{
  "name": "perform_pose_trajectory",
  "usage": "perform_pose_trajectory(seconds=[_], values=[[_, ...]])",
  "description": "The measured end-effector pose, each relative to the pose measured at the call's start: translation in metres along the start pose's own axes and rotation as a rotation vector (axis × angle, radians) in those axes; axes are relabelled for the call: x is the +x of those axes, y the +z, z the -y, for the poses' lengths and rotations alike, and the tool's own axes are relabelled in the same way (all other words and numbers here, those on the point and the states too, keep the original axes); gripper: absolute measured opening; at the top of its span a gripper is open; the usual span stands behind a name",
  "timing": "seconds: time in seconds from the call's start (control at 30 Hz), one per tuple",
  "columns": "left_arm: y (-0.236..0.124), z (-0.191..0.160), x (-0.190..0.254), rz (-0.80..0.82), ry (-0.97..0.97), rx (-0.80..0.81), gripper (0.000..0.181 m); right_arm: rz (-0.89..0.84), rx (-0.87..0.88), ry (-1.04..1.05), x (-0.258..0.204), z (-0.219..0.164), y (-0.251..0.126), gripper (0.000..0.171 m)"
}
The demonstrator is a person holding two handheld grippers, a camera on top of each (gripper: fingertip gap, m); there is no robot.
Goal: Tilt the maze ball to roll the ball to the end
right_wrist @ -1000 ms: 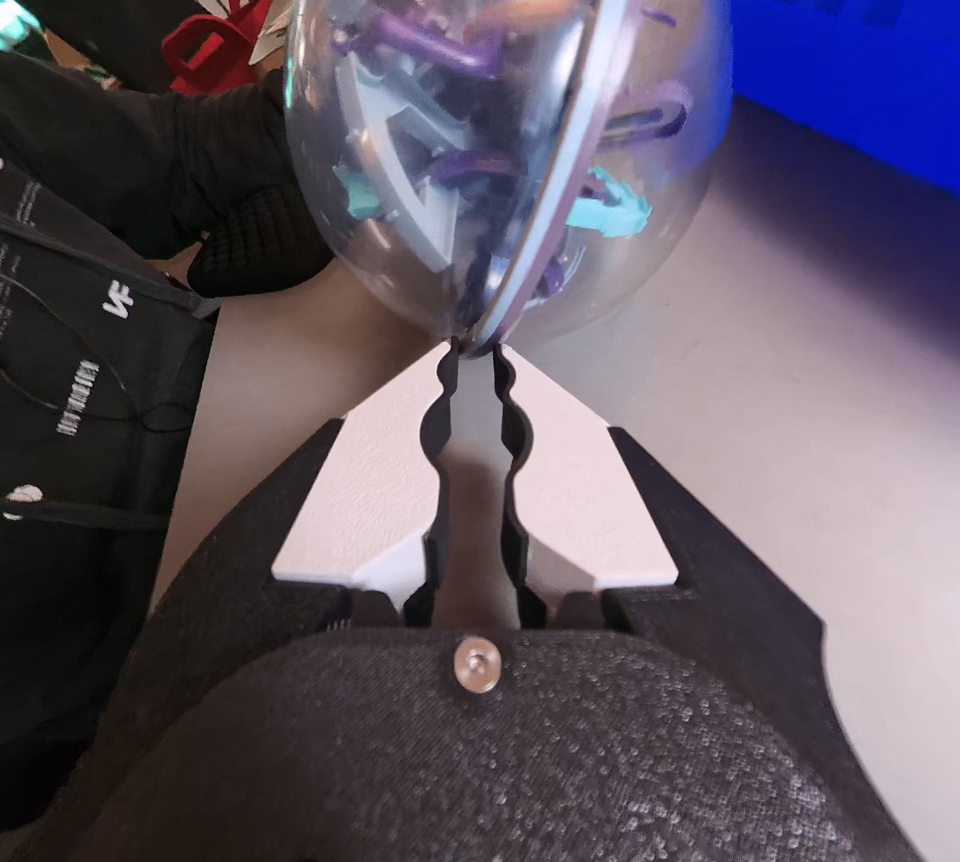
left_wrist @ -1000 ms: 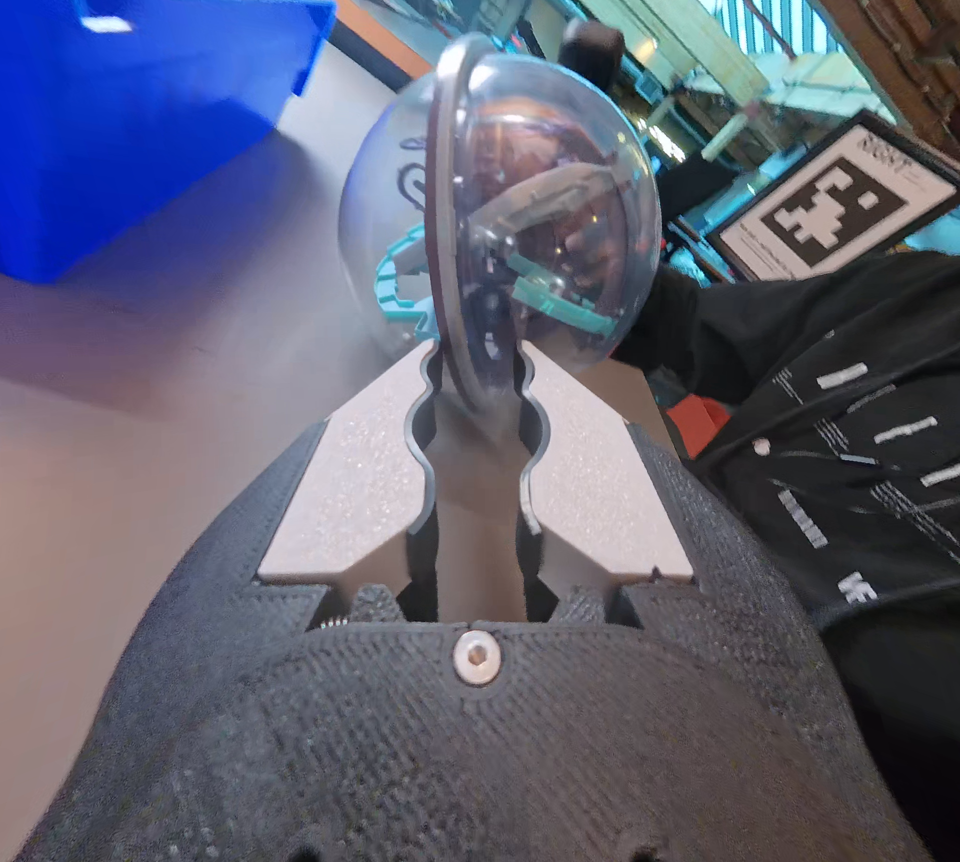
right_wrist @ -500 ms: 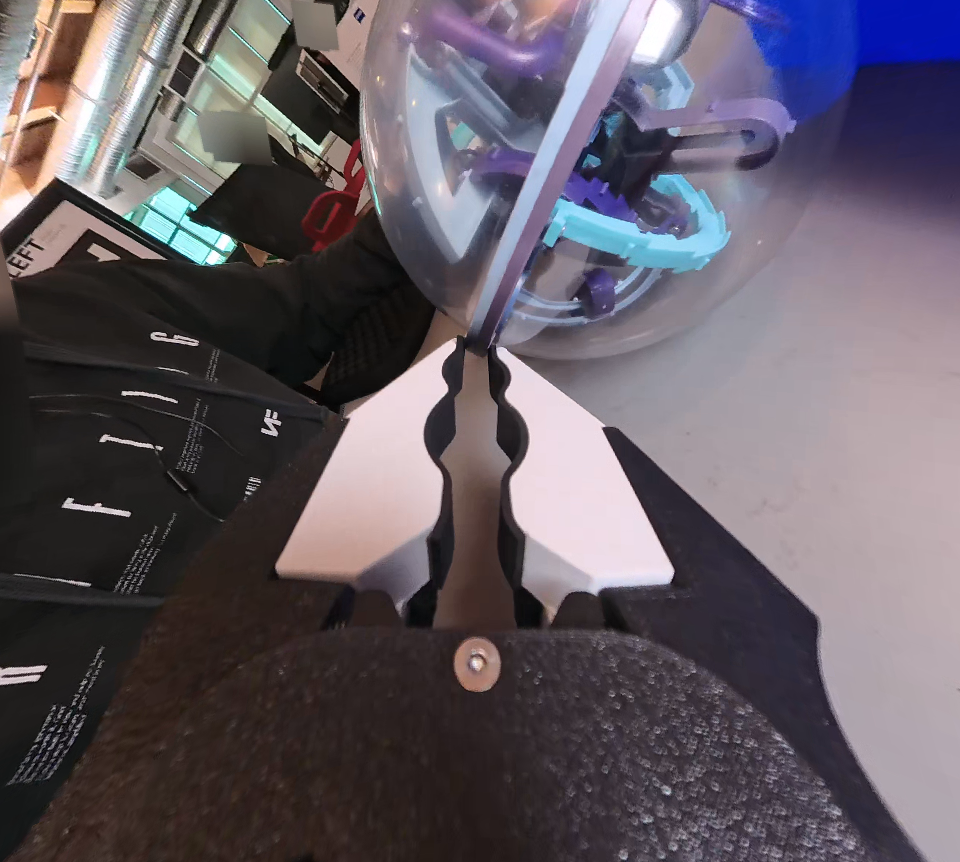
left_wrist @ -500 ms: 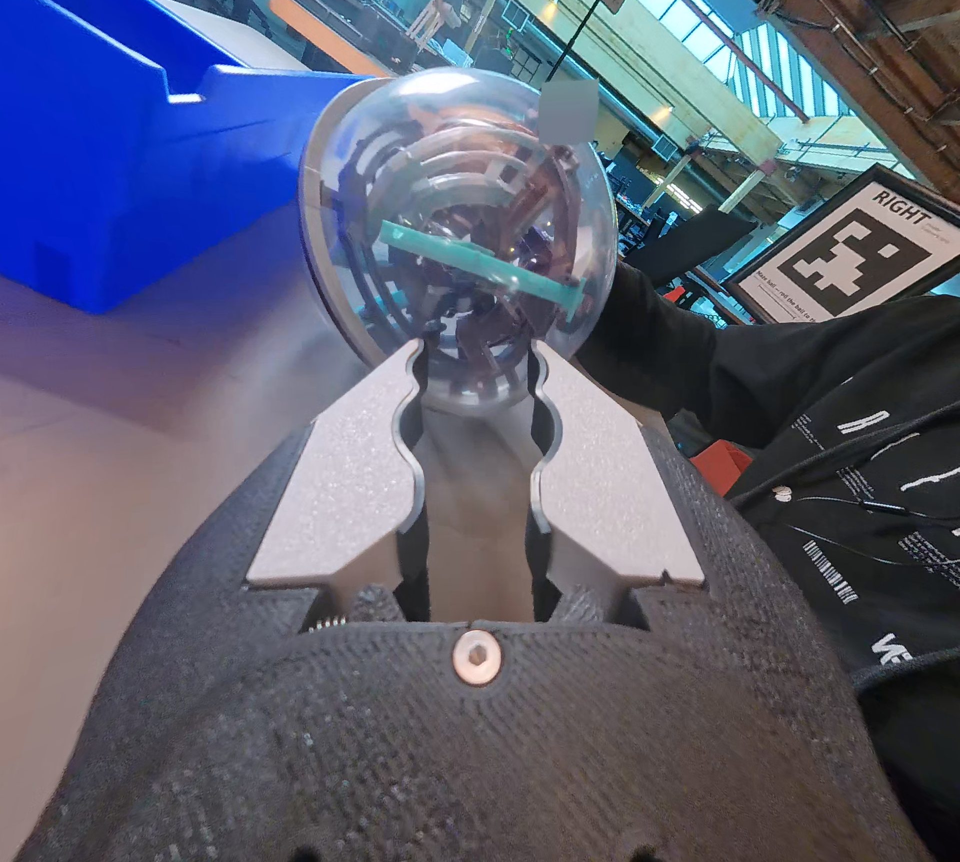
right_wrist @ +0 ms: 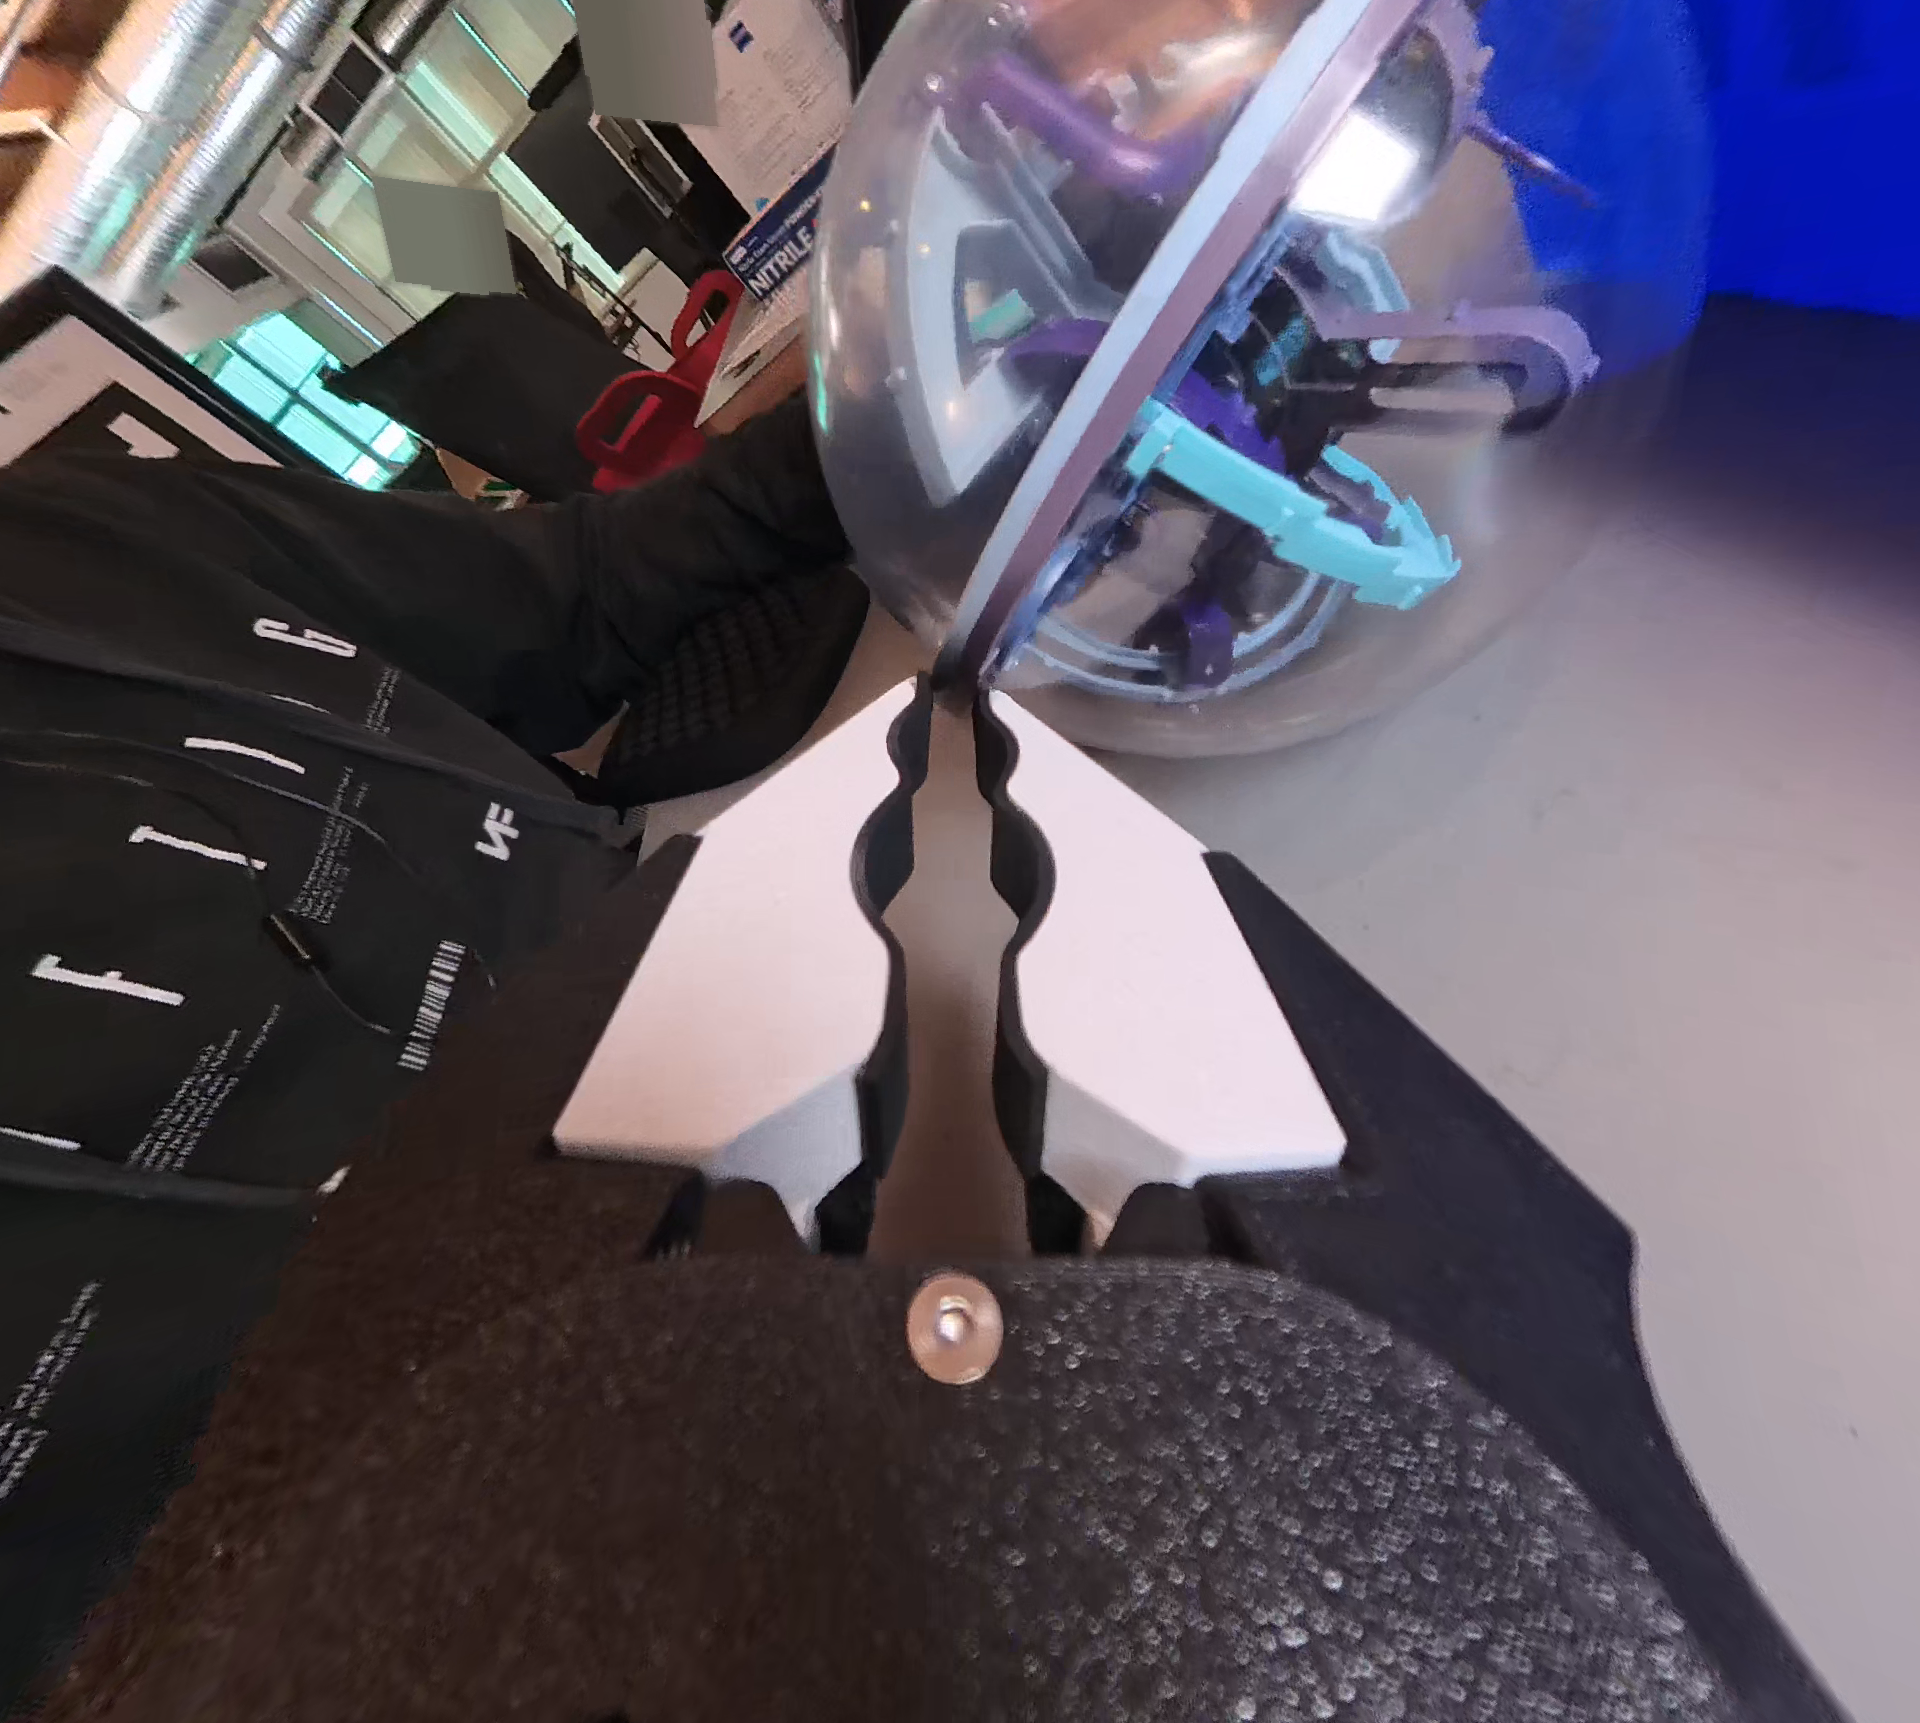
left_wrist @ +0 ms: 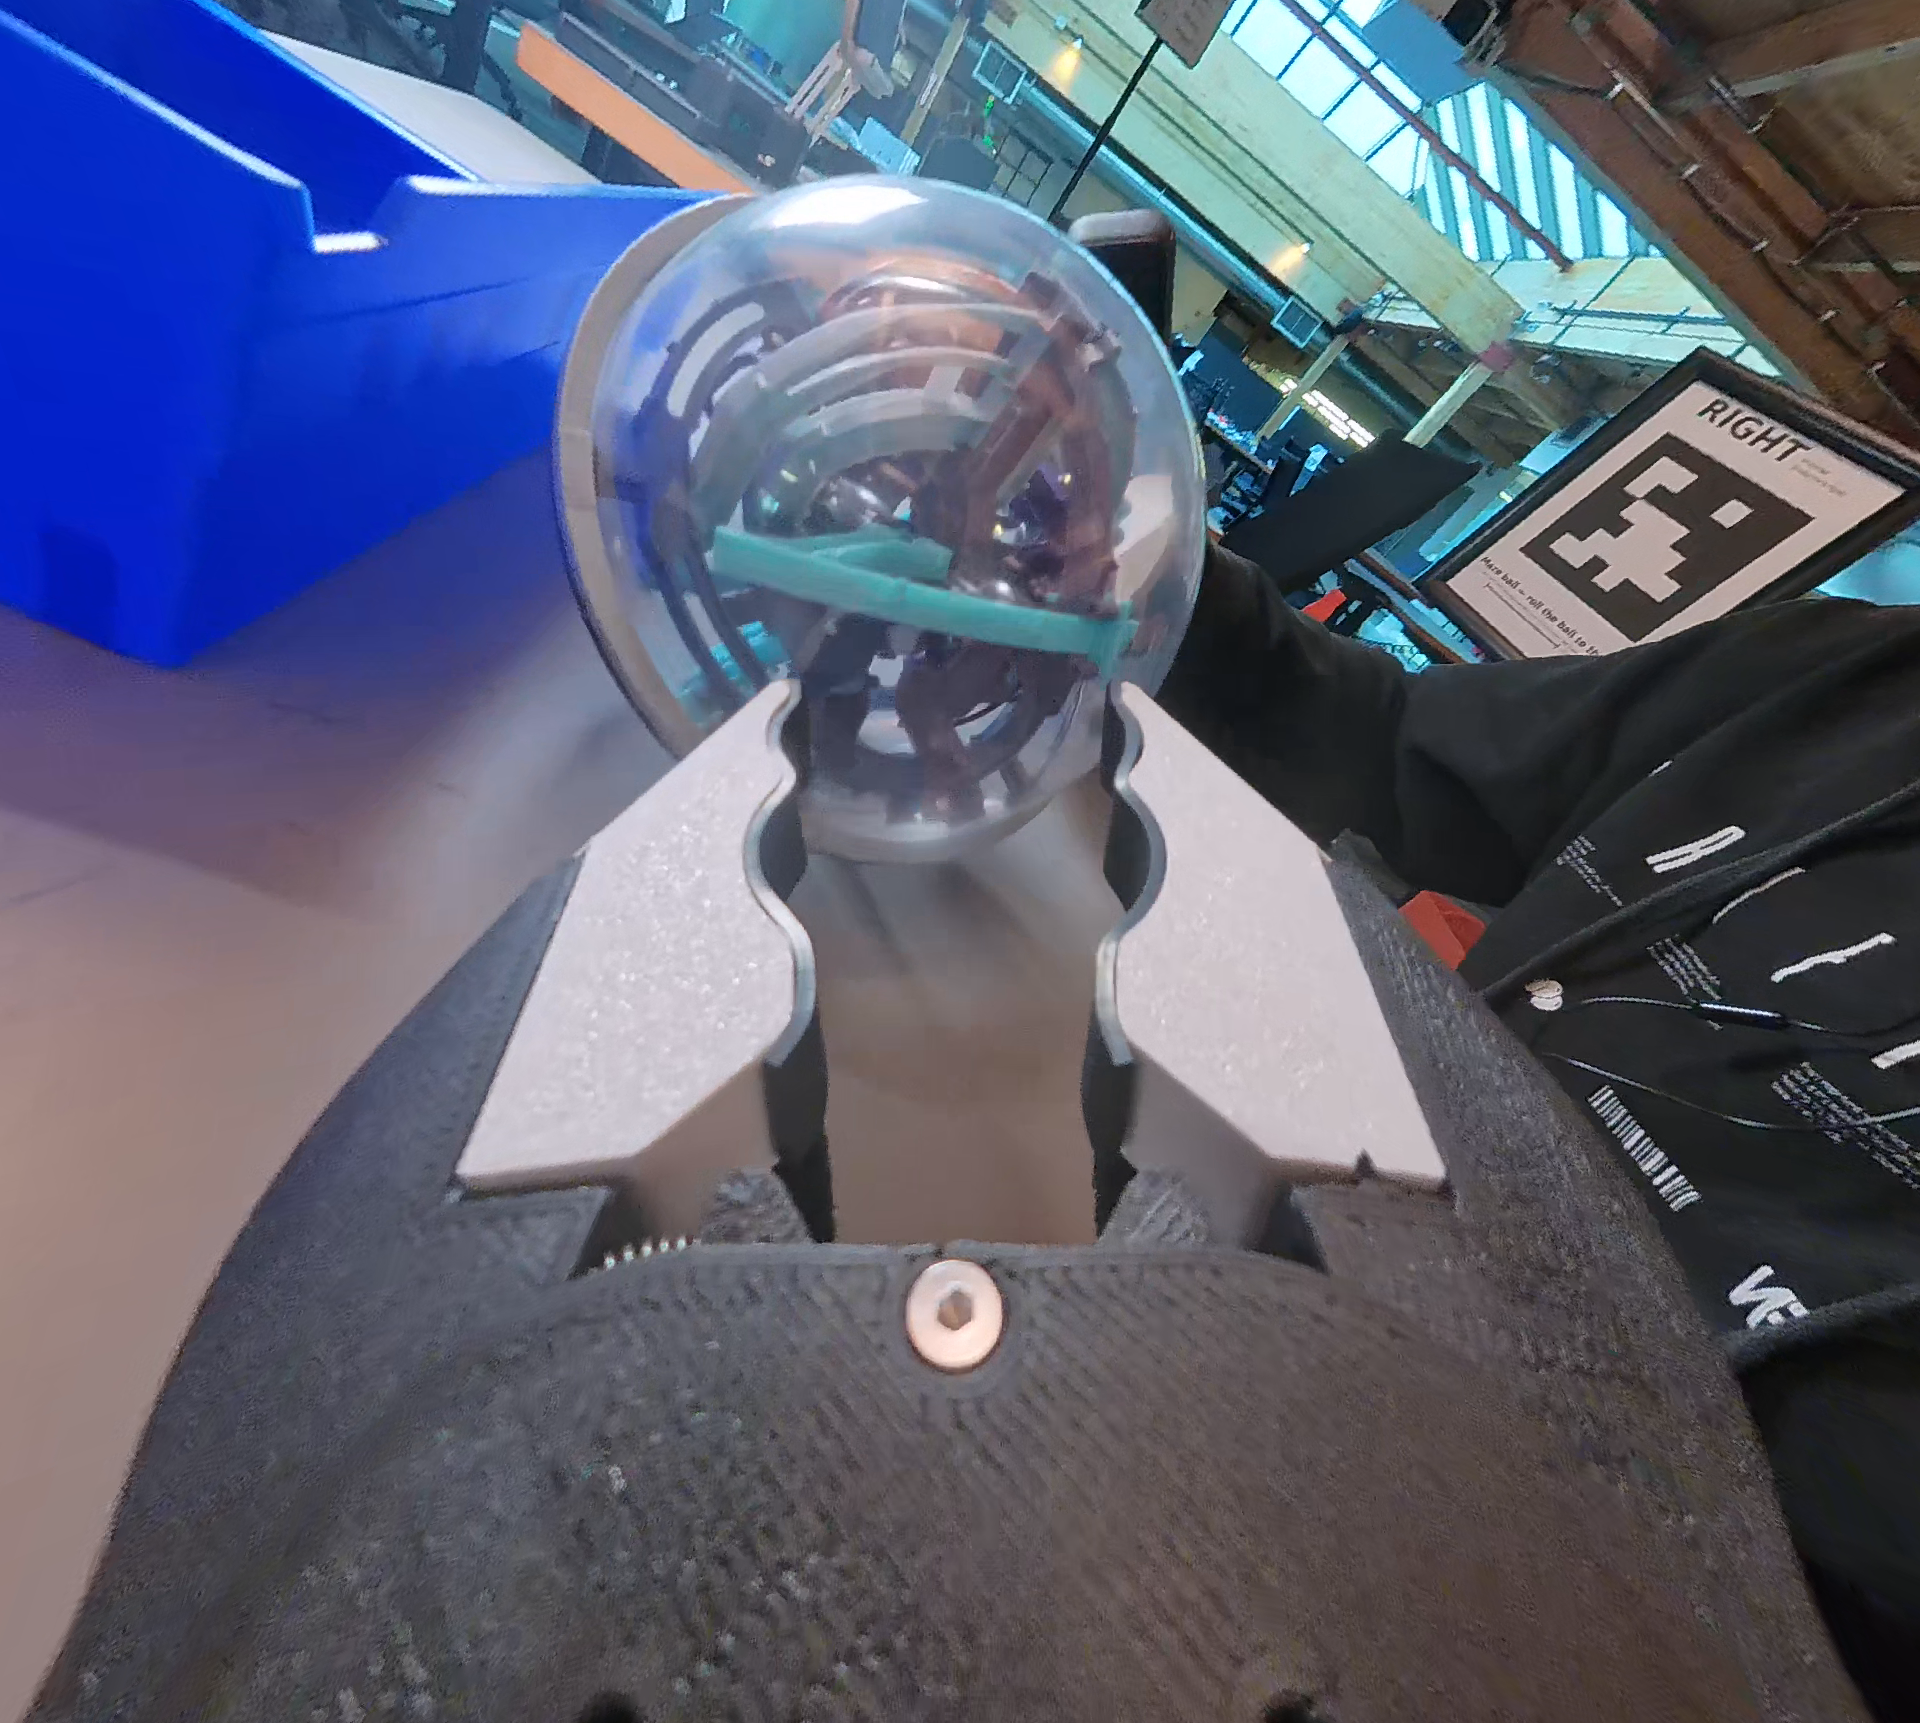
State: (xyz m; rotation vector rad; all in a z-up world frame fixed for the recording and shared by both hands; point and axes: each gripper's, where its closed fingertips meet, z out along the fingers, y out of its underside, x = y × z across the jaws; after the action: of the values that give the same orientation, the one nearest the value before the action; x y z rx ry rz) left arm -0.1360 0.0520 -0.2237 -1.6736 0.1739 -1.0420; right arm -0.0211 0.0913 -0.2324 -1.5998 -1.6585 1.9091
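The maze ball (left_wrist: 883,520), a clear sphere with coloured tracks inside, was held above the grey bench (left_wrist: 208,894). The left tongs (left_wrist: 951,707) cradled its lower curve between spread fingers. The right tongs (right_wrist: 951,686) pinched its equatorial rim (right_wrist: 1195,302). A blue bin (left_wrist: 208,374) stood behind.

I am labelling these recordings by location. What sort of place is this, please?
Probably a large workshop or lab in an industrial building. High up are skylights between wooden beams and metal ducts. A big blue bin stands on the grey table, and a framed marker sign is nearby.
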Motion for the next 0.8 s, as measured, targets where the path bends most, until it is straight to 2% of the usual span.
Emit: perform_pose_trajectory(seconds=[0.07,0.33,0.57,0.63,0.7,0.8], values=[[-0.001,0.003,0.002,-0.011,0.005,0.02,0.058,0.01,0.007,-0.028,-0.005,0.002,0.0,0.0],[0.001,0.003,0.002,0.014,0.046,0.013,0.06,-0.009,0.0,-0.132,-0.009,0.002,-0.001,0.001],[0.003,0.002,0.002,0.028,0.073,0.008,0.059,-0.139,0.201,-0.308,-0.005,0.041,-0.026,0.021],[0.004,0.001,0.003,0.031,0.085,0.004,0.059,-0.183,0.288,-0.322,-0.002,0.054,-0.034,0.032],[0.005,0.0,0.005,0.03,0.105,-0.003,0.059,-0.252,0.352,-0.336,0.005,0.064,-0.041,0.054],[0.007,-0.001,0.009,0.028,0.149,-0.01,0.059,-0.348,0.424,-0.421,0.01,0.073,-0.047,0.067]])
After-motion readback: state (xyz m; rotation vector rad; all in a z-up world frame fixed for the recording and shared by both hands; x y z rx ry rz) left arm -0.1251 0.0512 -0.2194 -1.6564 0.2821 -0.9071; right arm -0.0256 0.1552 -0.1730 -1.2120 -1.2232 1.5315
